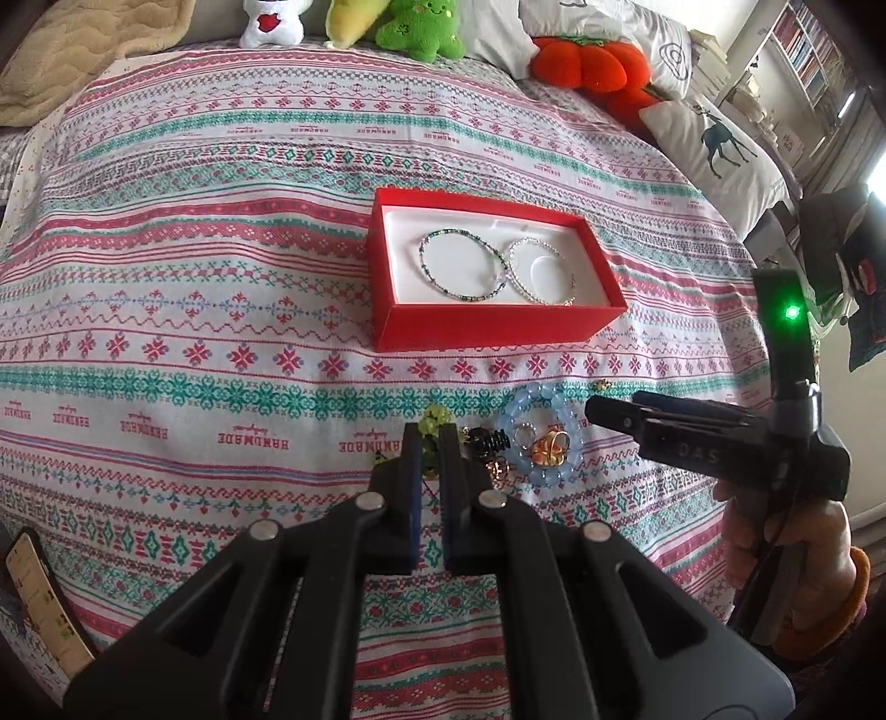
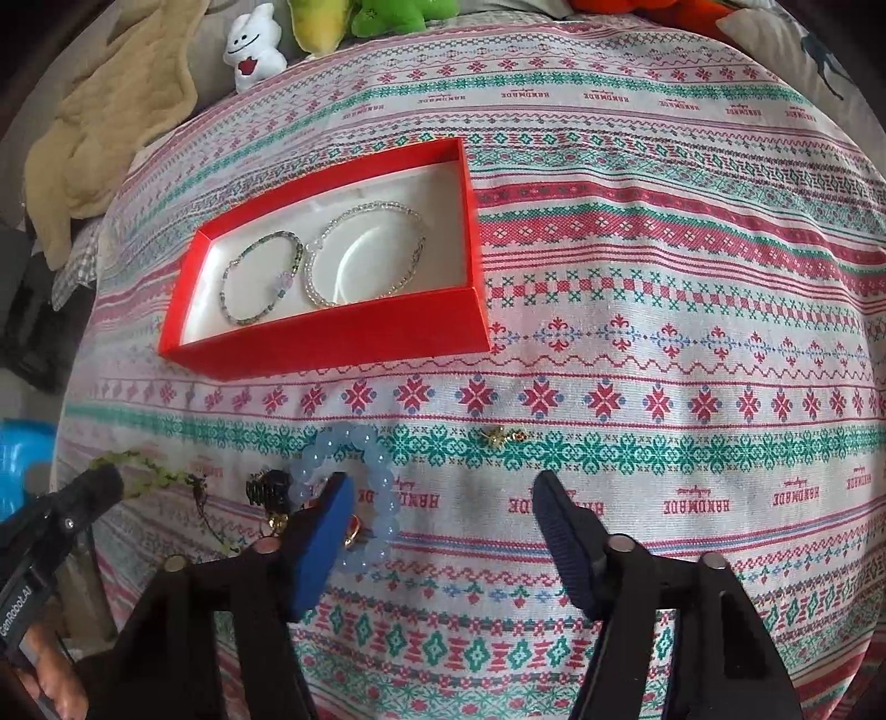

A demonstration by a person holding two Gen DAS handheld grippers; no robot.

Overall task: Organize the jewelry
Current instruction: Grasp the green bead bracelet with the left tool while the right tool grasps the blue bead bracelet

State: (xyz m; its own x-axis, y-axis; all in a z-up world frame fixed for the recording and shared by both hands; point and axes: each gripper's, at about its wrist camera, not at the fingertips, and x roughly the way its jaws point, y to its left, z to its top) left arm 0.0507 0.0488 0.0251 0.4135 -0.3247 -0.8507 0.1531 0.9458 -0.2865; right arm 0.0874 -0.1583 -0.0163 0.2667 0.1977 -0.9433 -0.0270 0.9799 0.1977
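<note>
Surface: bed, covered by a patterned bedspread (image 1: 221, 232) in pink, teal and white bands.

Far edge of the bed, left to right: beige blanket (image 1: 83, 50), white plush toy (image 1: 271, 22), yellow plush (image 1: 349, 19), green plush (image 1: 423, 27), orange plush (image 1: 598, 61), white pillow with a deer print (image 1: 720, 144). A phone (image 1: 44, 603) lies at the near left edge.

Left gripper (image 1: 431, 443): jaws nearly together, pinched on a yellow-green beaded bracelet (image 2: 144, 471). In the right wrist view the strand trails from its tip down onto the bedspread, so part of it hangs lifted and part lies on the cloth.

Just right of that, toward the near edge, a loose cluster of pieces: a small black coiled item (image 1: 490, 440), a light blue bead bracelet (image 1: 545, 437) lying flat, with a gold-orange ornament (image 1: 548, 450) and a small silver ring (image 1: 523, 432) inside its circle. A small gold piece (image 2: 501, 436) lies apart, further right.

Red box (image 1: 470, 327): open, white-lined, near the middle of the bed, beyond the cluster. Contents: a dark green bead bracelet (image 1: 459, 266) on the left, a clear crystal bracelet (image 1: 540, 271) on the right, touching each other.

Right gripper (image 2: 443, 493): jaws about half open, nothing between the pads. Its left finger overlaps the blue bracelet in view; contact cannot be told. A hand (image 1: 797, 548) with an orange cuff grips its handle.
</note>
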